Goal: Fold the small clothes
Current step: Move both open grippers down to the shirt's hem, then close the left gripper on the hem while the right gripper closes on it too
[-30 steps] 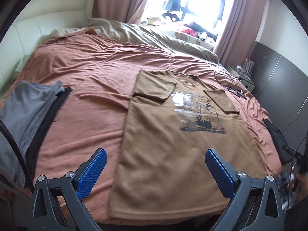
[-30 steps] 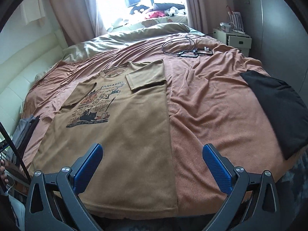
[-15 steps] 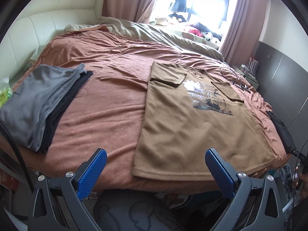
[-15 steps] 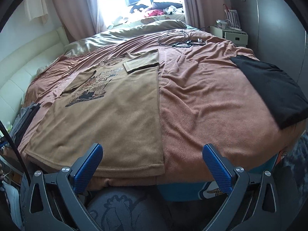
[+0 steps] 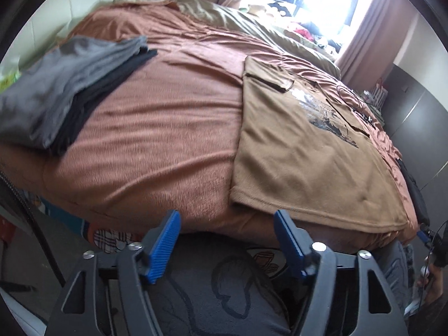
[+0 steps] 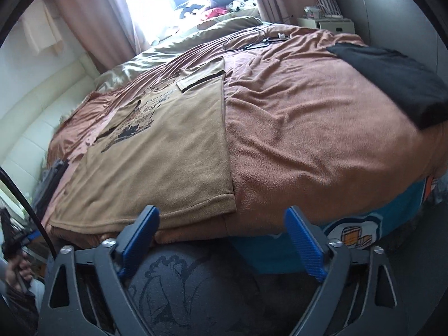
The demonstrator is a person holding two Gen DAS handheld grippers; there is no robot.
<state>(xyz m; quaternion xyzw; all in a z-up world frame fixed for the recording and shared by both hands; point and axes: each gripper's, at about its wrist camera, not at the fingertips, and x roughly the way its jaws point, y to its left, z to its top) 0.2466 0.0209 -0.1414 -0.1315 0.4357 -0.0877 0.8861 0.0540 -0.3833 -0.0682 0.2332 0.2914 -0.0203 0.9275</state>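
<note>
Left wrist view: left gripper [image 5: 226, 240] jaws were closing, nothing between them, hanging off the bed's near edge. Brown T-shirt [image 5: 302, 156] lay flat on the rust bedspread [image 5: 168, 140] at 1 o'clock, sleeves folded in; grey and black folded clothes [image 5: 56, 84] at 10. Right wrist view: right gripper [image 6: 224, 238] also closing on nothing, shirt hem [image 6: 168, 168] at 11, black garment [image 6: 392, 78] at 2.

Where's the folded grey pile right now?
In the left wrist view, the grey pile sits at the bed's left edge, left of the tan T-shirt.
</note>
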